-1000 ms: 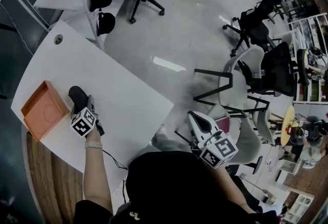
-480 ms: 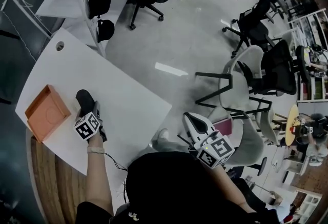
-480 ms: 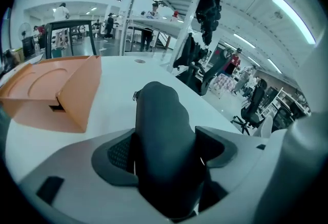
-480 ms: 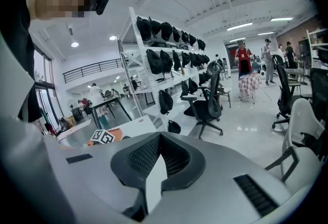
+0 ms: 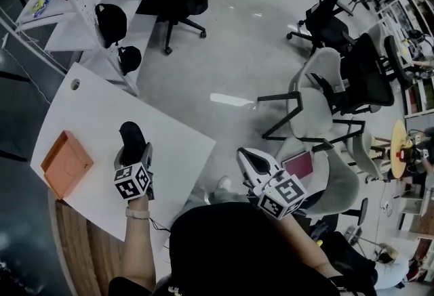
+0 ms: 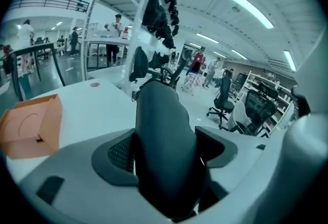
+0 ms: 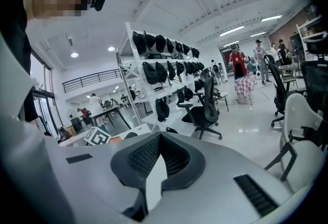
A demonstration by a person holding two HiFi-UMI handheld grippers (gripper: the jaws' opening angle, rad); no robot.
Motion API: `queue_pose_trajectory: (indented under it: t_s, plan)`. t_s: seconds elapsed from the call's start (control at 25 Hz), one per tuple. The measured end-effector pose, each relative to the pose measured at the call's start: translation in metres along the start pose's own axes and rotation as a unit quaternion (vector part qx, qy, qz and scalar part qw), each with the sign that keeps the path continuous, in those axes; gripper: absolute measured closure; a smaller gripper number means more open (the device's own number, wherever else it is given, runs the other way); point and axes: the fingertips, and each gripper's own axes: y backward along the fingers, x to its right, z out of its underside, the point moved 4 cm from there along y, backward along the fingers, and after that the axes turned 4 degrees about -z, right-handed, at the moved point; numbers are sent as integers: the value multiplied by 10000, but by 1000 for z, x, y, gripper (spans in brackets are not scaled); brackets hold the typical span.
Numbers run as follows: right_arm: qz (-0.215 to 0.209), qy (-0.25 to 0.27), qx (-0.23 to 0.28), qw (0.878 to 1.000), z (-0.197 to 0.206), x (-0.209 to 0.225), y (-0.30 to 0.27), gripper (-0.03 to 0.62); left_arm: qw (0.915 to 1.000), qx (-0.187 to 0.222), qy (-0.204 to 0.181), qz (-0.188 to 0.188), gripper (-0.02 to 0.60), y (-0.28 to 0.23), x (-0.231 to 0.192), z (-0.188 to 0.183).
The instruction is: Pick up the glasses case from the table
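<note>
The left gripper [image 5: 135, 151] has its jaws clenched on the dark glasses case [image 6: 163, 136]. The case sticks out ahead of the jaws over the middle of the white worktop [image 5: 81, 112]; I cannot tell whether it touches the surface. An orange tray [image 5: 66, 164] lies at the worktop's near left corner, apart from the case. The right gripper [image 7: 160, 140] hangs beyond the worktop's right edge above the floor, its jaws pressed together on nothing.
</note>
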Motion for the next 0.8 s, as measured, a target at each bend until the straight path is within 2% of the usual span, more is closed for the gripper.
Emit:
queue_pose_trajectory:
  t_s: [0.12, 0.24, 0.44, 0.6, 0.8]
  plan:
    - [41, -90, 159, 9998, -3, 10, 18, 568, 9987, 53, -401, 298, 218, 8, 44, -7]
    - [27, -121, 301, 9995, -9, 19, 40, 569, 9957, 57, -630, 669, 219, 20, 92, -10]
    - [117, -151, 551, 9983, -14, 34, 76, 568, 9841, 107, -1048, 1429, 221, 42, 170, -18]
    - [244, -140, 669, 9974, -11, 48, 109, 568, 9668, 322, -1525, 2024, 221, 60, 237, -27]
    - [448, -183, 838, 9953, -8, 62, 147, 568, 9341, 556, -2042, 2875, 221, 83, 307, -37]
